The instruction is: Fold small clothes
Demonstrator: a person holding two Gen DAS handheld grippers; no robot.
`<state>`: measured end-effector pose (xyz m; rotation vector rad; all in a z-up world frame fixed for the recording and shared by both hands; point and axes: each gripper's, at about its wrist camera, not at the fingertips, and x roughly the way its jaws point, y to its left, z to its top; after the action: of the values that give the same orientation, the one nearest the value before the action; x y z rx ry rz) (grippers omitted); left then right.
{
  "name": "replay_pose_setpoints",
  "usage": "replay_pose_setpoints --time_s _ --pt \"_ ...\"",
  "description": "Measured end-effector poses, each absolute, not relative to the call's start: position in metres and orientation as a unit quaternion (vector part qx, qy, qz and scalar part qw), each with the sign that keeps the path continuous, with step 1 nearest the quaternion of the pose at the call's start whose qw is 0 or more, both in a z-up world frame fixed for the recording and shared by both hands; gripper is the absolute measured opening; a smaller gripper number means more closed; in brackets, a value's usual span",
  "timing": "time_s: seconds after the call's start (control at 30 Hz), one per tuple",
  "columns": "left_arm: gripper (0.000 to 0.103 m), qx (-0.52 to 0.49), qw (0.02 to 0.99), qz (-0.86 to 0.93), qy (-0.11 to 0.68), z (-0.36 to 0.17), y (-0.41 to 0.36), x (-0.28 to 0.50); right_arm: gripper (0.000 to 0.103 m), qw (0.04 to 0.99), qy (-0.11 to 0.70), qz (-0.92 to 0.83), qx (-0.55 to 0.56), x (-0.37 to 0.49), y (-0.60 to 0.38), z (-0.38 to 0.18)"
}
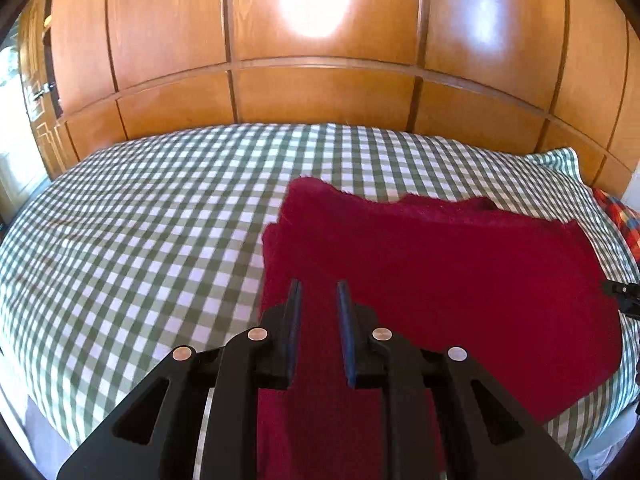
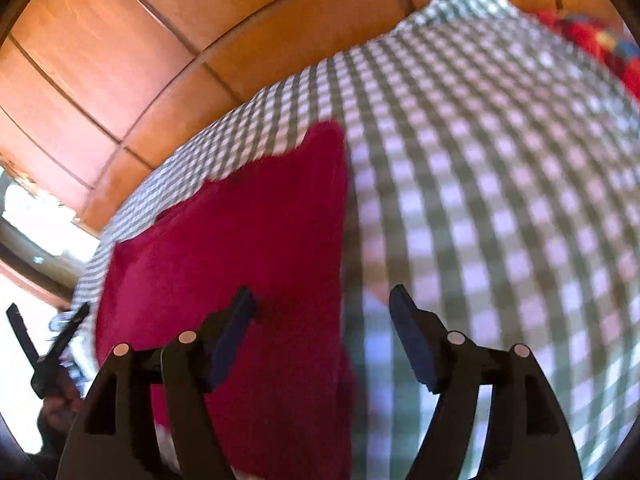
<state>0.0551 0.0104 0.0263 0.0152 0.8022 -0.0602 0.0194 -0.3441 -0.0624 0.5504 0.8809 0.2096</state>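
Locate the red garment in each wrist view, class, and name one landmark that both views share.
Left wrist view: the red garment fills the lower right, spread on the checked bedcover.
Right wrist view: the red garment lies centre-left, its straight edge running down the middle.
Shared landmark: the wooden panelled wall behind the bed, also top left in the right view.

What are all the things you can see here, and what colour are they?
Red garment: one, dark red, lying spread on the bed, toward its right side.
Checked bedsheet: one, green and white, covering the bed.
Plaid cloth: one, red with blue and yellow, at the bed's far right edge.
Wooden panelled wall: one, orange-brown, behind the bed.
Left gripper: one, black with blue pads, jaws slightly apart above the garment.
Right gripper: one, black with blue pads, jaws wide open over the garment's edge.
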Motion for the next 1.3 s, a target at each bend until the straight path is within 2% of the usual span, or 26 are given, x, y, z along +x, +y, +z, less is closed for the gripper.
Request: replay_pose_setpoints --time_s 0.53,0.63,1.13,1.2,1.3 --pt "0.016 0.026 0.903 -0.041 0.427 -0.007 0.007 0.048 0.075 0.83 0.419 0.167 0.329 0.023 -0.338 -0.081" --pt "0.016 0.006 0.895 -0.047 0.443 -0.017 0.013 0.052 0.075 0.826 0.412 0.172 0.344 0.02 -0.345 -0.083" --pt "0.016 -0.048 0.911 -0.07 0.405 0.003 0.032 0.023 0.075 0.821 0.404 0.176 0.362 0.005 -0.359 -0.087" --pt "0.016 -0.026 0.911 -0.066 0.406 0.003 0.024 0.022 0.075 0.821 0.402 0.177 0.364 0.006 -0.357 -0.086" --pt "0.016 -0.018 0.899 -0.057 0.433 -0.008 0.021 0.028 0.063 0.826 0.408 0.165 0.352 0.009 -0.355 -0.084"
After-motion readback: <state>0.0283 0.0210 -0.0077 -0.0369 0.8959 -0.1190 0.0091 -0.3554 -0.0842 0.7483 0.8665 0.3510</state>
